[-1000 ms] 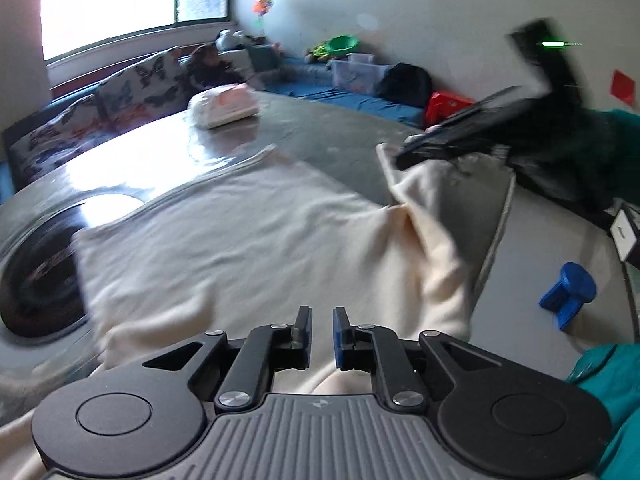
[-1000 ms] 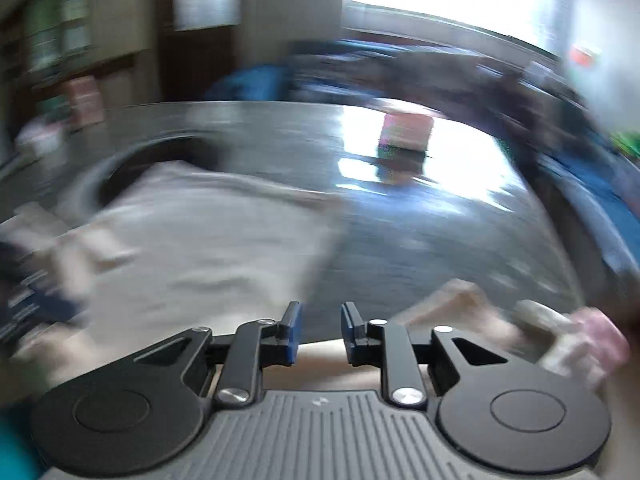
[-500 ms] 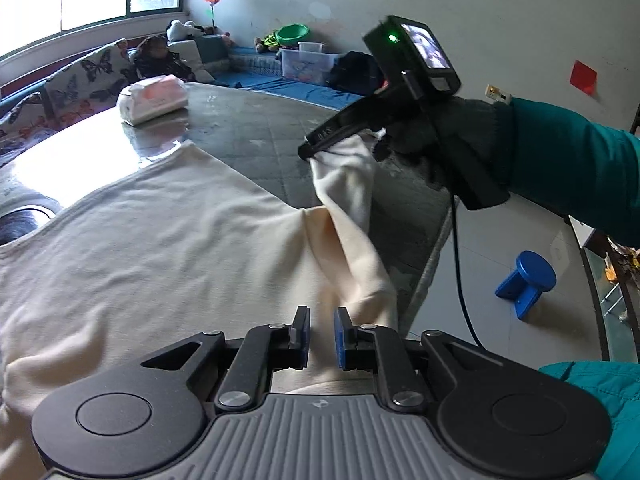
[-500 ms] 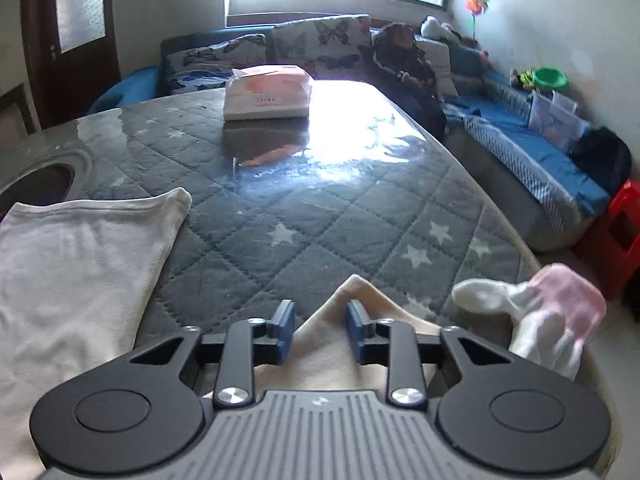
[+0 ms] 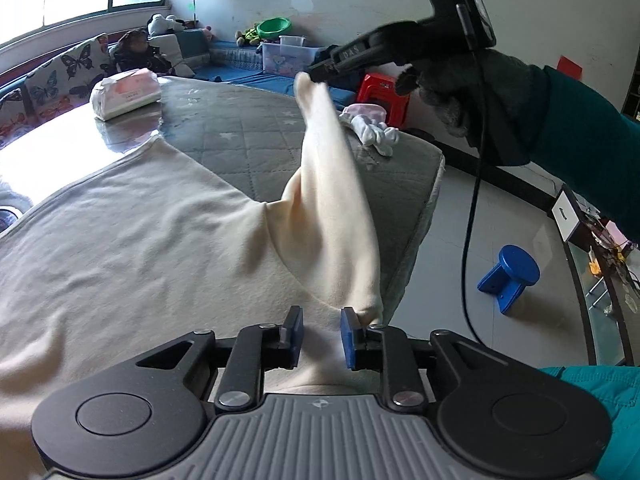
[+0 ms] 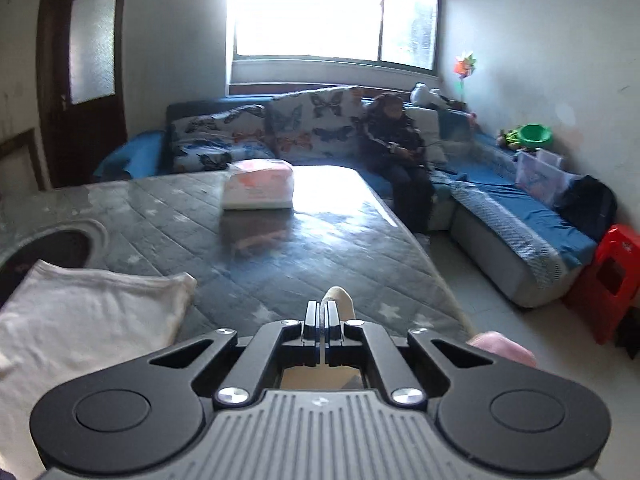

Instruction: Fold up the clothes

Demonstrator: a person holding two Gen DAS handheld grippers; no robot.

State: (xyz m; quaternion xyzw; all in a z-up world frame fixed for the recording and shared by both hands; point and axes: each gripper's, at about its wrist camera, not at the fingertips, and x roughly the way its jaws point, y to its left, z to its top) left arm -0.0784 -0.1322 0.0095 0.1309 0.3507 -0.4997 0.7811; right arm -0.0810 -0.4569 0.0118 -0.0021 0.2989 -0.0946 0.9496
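Cream garment (image 5: 132,240): spread over the quilted worktop (image 5: 256,148), one corner lifted above its right edge.
Right gripper (image 6: 321,312): clamped together on that corner.
Left gripper (image 5: 320,334): jaws apart, cloth lying between.

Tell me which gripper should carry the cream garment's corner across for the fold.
Right. The right gripper is already shut on a corner of the cream garment and holds it lifted above the table. The left gripper is open, low over the cloth, gripping nothing.
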